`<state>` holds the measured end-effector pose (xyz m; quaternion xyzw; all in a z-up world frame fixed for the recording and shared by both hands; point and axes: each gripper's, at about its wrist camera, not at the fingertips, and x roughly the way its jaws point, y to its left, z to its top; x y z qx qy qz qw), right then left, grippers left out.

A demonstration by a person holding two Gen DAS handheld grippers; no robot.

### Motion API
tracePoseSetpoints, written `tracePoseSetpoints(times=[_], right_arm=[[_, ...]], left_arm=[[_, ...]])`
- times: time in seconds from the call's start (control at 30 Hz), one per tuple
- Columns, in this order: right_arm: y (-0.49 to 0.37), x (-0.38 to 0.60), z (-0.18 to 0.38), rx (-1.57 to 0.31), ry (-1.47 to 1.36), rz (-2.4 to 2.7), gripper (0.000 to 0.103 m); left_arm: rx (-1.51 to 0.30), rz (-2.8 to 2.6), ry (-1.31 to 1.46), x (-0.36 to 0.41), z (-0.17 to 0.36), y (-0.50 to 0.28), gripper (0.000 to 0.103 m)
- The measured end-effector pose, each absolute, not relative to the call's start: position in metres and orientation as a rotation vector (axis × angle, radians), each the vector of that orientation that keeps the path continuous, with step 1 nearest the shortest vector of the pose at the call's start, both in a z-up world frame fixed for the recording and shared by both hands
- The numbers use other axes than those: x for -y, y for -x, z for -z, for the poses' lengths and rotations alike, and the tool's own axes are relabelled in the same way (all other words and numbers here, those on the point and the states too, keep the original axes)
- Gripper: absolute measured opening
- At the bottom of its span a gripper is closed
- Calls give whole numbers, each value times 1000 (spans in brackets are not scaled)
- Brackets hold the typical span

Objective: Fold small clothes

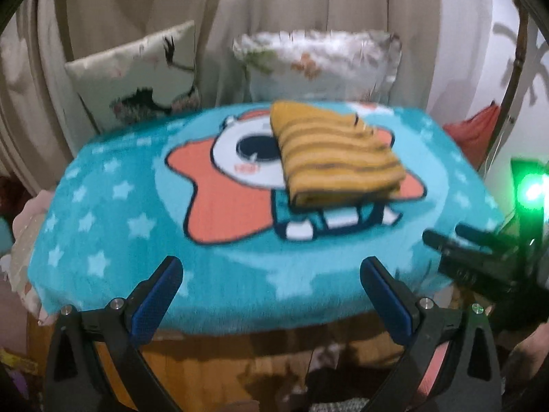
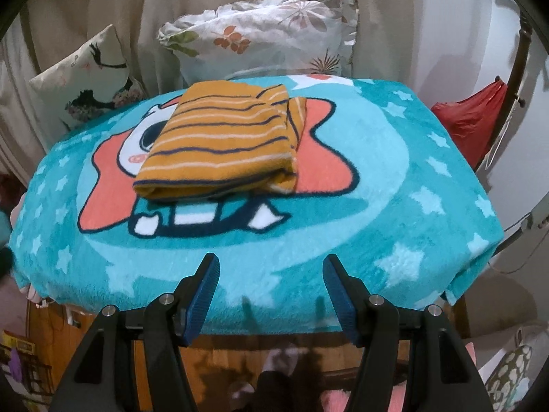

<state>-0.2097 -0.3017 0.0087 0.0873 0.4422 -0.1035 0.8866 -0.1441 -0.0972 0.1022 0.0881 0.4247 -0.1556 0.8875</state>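
Nearest the lens, the left hand-held gripper [image 1: 271,281] and the right hand-held gripper [image 2: 271,279] hang with jaws spread wide and empty at the near edge of the table [image 2: 446,185], likely backed off because the fold looks done. The mustard striped garment [image 2: 219,144], a soft knit, lies as a thick folded rectangle on the plush turquoise cartoon blanket [image 2: 343,247].

near blanket [image 2: 308,247]: bare | centre: folded shirt [image 2: 219,147] | far edge: pillows [image 2: 260,31] block
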Motion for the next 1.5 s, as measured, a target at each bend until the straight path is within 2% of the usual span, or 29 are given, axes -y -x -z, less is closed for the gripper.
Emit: tracePoseSetpoints(times=[0.9, 1.5], right_arm=[[225, 303, 13, -982, -180, 241, 70], [201, 273, 20, -1017, -134, 197, 71]], left_arm=[[-1073, 331, -186, 114, -59, 144, 103], [-1182, 289, -106, 85, -35, 128, 103]])
